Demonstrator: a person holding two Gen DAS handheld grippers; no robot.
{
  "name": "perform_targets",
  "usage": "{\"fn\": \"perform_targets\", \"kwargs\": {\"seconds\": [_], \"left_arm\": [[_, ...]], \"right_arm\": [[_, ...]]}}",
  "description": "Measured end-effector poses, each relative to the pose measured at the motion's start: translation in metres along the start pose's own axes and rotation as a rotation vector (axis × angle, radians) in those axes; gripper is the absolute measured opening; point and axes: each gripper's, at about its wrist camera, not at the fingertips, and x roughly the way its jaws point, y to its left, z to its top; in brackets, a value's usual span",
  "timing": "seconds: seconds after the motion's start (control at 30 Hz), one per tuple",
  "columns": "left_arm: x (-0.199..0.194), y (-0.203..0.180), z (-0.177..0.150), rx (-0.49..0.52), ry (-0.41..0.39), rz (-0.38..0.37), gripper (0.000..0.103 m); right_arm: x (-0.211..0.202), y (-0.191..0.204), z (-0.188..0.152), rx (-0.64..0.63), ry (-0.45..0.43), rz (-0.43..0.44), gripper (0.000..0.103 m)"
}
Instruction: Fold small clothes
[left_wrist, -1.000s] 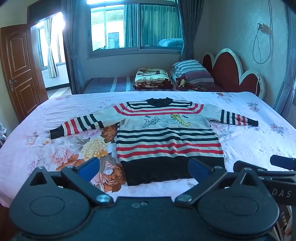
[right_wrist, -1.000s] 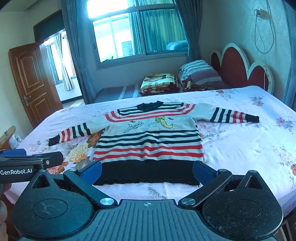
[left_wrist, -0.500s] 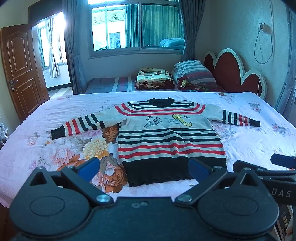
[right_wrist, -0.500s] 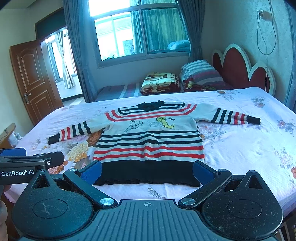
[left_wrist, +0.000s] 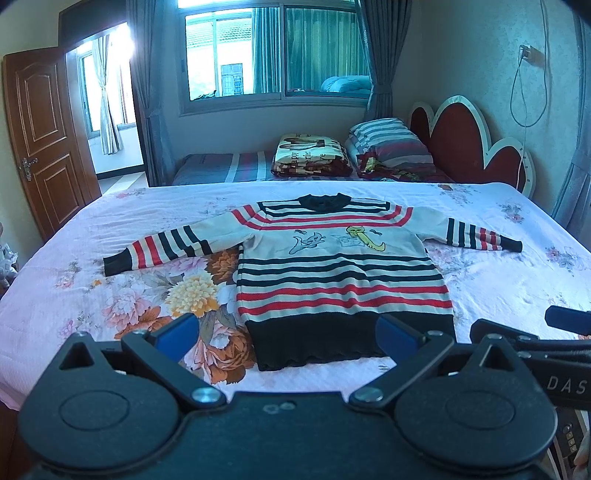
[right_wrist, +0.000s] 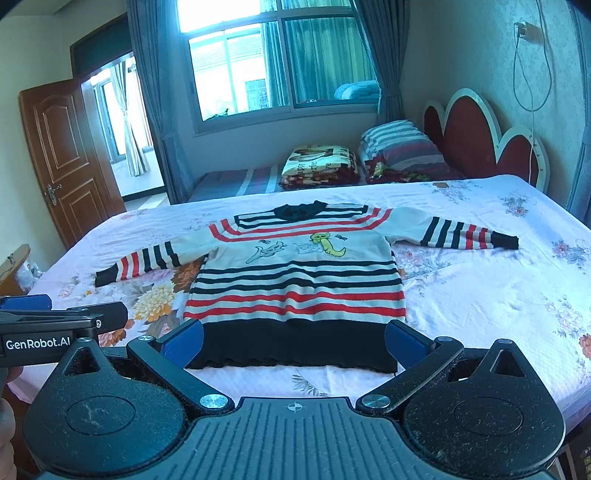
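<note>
A small striped sweater (left_wrist: 343, 273) lies flat on the bed, front up, sleeves spread out to both sides, black hem nearest me. It also shows in the right wrist view (right_wrist: 295, 284). My left gripper (left_wrist: 288, 336) is open and empty, held above the bed's near edge in front of the hem. My right gripper (right_wrist: 293, 341) is open and empty, also just short of the hem. Each gripper shows at the edge of the other's view.
The bed (left_wrist: 74, 295) has a pink floral sheet. Folded blankets and a striped pillow (left_wrist: 388, 144) lie at the far side by a red headboard (left_wrist: 461, 140). A wooden door (left_wrist: 40, 140) stands at the left.
Both grippers have moved slightly forward and up toward the sweater. The sweater has not moved.
</note>
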Motion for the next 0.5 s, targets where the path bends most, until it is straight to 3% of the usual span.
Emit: {"fn": "perform_targets", "kwargs": {"seconds": [0.5], "left_arm": [[0.0018, 0.0011, -0.0005, 0.001, 0.001, 0.001, 0.102]], "right_arm": [[-0.0015, -0.0047, -0.0021, 0.003, 0.002, -0.006, 0.103]]}}
